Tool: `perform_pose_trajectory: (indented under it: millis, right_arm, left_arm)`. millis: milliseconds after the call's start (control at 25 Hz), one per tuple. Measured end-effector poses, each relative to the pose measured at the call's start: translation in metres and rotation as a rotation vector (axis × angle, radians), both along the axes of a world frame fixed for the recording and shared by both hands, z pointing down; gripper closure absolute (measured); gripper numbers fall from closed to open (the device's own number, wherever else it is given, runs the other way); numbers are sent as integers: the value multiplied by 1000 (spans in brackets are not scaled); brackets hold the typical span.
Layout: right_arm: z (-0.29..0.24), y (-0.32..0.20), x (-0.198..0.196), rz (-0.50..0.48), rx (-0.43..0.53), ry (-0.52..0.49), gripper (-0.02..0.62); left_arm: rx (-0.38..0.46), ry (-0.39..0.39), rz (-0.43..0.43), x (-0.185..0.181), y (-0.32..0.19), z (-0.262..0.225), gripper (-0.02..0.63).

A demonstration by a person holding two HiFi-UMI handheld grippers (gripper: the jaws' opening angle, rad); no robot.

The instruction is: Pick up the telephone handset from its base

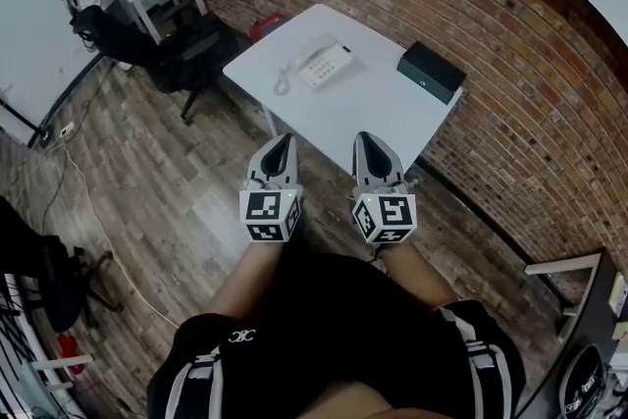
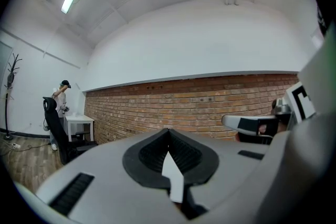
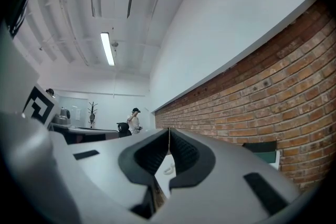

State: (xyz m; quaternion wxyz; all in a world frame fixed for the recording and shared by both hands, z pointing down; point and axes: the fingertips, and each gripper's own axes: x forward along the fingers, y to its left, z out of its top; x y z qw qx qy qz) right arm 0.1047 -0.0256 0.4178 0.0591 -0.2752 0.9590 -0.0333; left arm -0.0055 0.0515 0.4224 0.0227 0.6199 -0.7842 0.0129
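Two tools, and neither is doing any work yet. The left tool (image 1: pixel 284 140) and right tool (image 1: pixel 367 138) are held side by side out past the person's waist, pointing level toward the table (image 1: pixel 383 118). Each has its jaws pressed together with nothing between them. That makes sense to me, since they're well short of the table edge and there's nothing to spread them for.

The telephone (image 1: pixel 322 66) is at roughly 12 o'clock from the tools, near the middle of the white table. Its handset (image 1: pixel 306 54) lies in the cradle along the 10 o'clock side of the base (image 1: pixel 331 68), and the coiled cord (image 1: pixel 283 81) spills out toward 8 o'clock. A black box (image 1: pixel 432 72) sits at 3 o'clock from the phone, well apart, so I doubt it gets in the way.

My read is that this is only the approach and the pickup itself hasn't begun. Whichever tool goes in will have to open up and straddle the handset across its narrow middle. I'd lift gently too — that cord ties the handset to the base, so a yank could drag the whole phone along.
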Motion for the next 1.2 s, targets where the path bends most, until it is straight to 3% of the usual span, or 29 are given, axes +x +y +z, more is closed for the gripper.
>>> perform_pose_trajectory:
  millis: [800,1200]
  right_arm:
    - [-16,-128,-142,87,18,-24,597]
    - [-10,-184,-207,170,-12,10,597]
  left_arm:
    - [-50,-8,142,-141,-147,-4,604]
    - [-90,29,210,-217,-212,6,604]
